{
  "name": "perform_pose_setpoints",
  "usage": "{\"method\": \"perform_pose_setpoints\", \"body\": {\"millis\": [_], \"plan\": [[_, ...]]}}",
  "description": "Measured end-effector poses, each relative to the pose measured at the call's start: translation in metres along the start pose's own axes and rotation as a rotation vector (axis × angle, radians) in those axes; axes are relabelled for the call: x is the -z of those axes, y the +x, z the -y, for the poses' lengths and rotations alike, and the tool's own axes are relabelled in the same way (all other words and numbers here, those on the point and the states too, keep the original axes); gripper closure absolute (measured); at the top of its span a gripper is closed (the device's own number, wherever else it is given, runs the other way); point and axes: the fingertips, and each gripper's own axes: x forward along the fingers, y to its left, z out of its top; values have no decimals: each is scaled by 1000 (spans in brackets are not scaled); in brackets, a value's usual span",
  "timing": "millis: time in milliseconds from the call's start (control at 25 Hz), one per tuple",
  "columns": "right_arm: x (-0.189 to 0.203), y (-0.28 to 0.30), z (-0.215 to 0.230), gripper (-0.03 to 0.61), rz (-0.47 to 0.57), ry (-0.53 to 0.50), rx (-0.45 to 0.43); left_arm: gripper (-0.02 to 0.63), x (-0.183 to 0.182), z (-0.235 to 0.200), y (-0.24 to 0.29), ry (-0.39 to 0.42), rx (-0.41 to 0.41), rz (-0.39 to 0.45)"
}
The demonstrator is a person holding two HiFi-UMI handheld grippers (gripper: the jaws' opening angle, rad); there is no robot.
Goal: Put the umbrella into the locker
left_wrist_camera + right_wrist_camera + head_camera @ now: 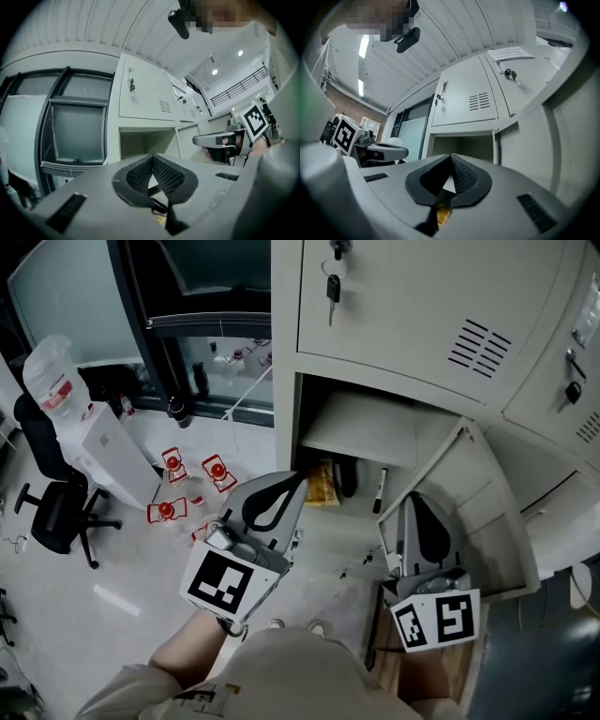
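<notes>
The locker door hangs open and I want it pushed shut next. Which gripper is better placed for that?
Right, probably. The right gripper sits just beside the open door, on its inner side, jaws together and empty. The left gripper, also shut, is farther from it.

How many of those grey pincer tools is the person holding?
2. The left gripper points at the open locker; the right gripper is beside its open door.

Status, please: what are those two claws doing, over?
Left gripper, right gripper: both shut, empty. Locker open; yellow item and dark item inside, umbrella not identifiable. Door swung aside.
</notes>
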Motion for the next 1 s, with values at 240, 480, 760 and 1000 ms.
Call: {"method": "perform_pose_setpoints", "body": {"millis": [240, 480, 760, 1000], "plan": [[4, -26, -12, 569, -23, 11, -48, 606, -1, 7, -19, -14, -10, -3], [16, -40, -12, 569, -70, -12, -53, 606, 14, 20, -29, 9, 5, -40], [34, -46, -20, 571, -112, -67, -47, 606, 38, 40, -31, 7, 50, -85], [40, -46, -19, 571, -122, -23, -40, 606, 39, 34, -30, 18, 44, -89]]}}
